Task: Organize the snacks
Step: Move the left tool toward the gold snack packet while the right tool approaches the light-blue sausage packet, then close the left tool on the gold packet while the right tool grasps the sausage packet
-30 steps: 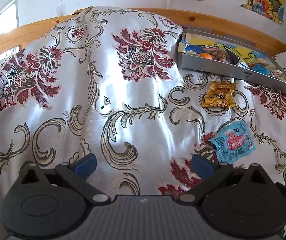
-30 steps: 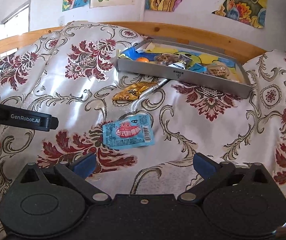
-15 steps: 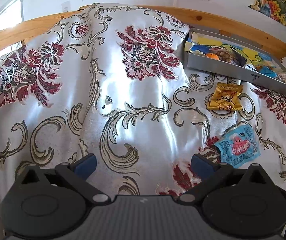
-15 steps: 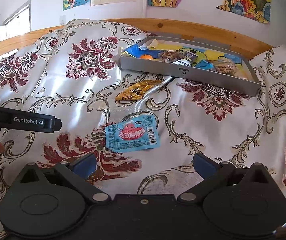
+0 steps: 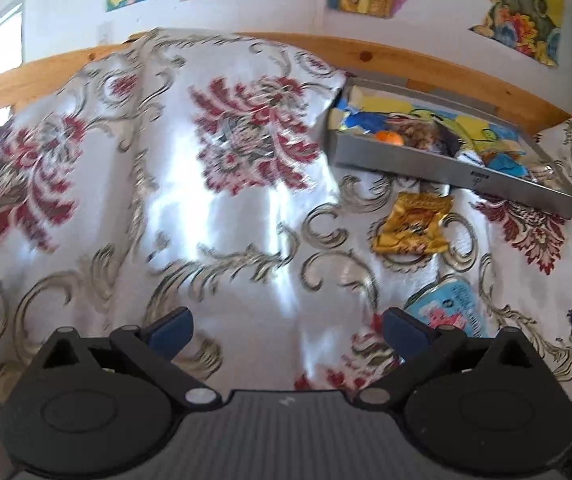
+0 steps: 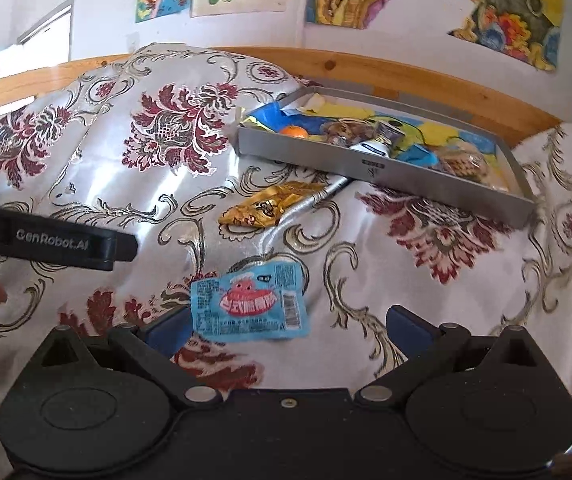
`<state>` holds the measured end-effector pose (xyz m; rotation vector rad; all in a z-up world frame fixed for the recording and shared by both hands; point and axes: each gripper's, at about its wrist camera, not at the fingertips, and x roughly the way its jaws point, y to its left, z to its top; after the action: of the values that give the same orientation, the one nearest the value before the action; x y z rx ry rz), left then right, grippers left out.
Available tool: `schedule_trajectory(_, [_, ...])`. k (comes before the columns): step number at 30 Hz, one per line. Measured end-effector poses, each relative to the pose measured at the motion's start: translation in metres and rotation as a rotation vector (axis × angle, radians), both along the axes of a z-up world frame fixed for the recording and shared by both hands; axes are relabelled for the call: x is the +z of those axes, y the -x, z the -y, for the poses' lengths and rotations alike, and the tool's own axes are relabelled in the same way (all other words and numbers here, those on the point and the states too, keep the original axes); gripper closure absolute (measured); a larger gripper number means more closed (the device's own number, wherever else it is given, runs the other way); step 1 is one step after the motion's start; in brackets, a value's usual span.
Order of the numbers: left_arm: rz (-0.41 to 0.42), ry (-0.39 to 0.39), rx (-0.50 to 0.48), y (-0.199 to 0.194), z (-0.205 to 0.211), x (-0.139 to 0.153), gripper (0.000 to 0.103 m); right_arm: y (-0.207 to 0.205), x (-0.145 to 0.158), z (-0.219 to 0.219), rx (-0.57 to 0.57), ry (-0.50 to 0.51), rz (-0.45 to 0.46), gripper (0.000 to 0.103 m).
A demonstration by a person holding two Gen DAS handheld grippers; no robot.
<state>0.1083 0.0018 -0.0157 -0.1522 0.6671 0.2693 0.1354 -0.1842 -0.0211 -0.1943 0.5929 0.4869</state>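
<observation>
Reaching for the blue snack packet is the step we judge to be in hand: our right gripper hangs low over the patterned cloth with its fingers spread wide and empty, and the packet lies flat just ahead of them, nearer the left finger than the right. Our left gripper is likewise wide open and holds nothing; in its view, which is blurred, the same blue packet sits off beside its right finger, so the right side seems the better placed of the two. Farther back a gold snack packet rests on the cloth, close in front of the grey tray, which already carries several snacks, a small orange one among them. Two loose packets remain outside the tray, so we reckon the sorting is partly done. The next move calls for shifting our right gripper a little to the left so the packet sits between the fingers, lowering until they straddle it, and pinching an edge, since it is thin and the glossy cloth may let it slide or bunch up under the fingers.
</observation>
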Motion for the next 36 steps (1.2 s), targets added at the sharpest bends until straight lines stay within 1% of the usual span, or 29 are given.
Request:
schedule_trajectory(6, [0.016,-0.040,-0.078,-0.027,0.008,0.009,0.001,-0.012,-0.010,-0.013,0.071,-0.002,0.001,0.001])
schedule_trajectory(9, [0.035,-0.024,-0.114,-0.043,0.007,0.015,0.001,-0.019,-0.017,-0.022,0.101,0.008,-0.004,0.001])
schedule_trajectory(15, [0.040,-0.008,-0.174,-0.076,0.008,0.020,0.001,-0.032,-0.028,-0.031,0.117,0.010,-0.035,0.001])
schedule_trajectory(18, [0.029,-0.012,-0.212,-0.089,0.014,0.018,0.001,-0.037,-0.032,-0.034,0.121,0.008,-0.043,0.001])
schedule_trajectory(25, [0.012,0.013,-0.241,-0.110,0.032,0.003,0.001,-0.043,-0.040,-0.043,0.144,0.026,-0.056,0.001])
schedule_trajectory(27, [0.007,-0.002,-0.252,-0.116,0.036,0.000,0.001,-0.044,-0.041,-0.044,0.150,0.028,-0.055,0.001])
schedule_trajectory(32, [-0.013,-0.070,-0.284,-0.133,0.047,-0.005,0.001,-0.046,-0.041,-0.044,0.142,0.013,-0.062,0.001])
schedule_trajectory(36, [-0.040,-0.071,-0.303,-0.145,0.045,-0.010,0.001,-0.051,-0.040,-0.042,0.134,-0.007,-0.075,0.001])
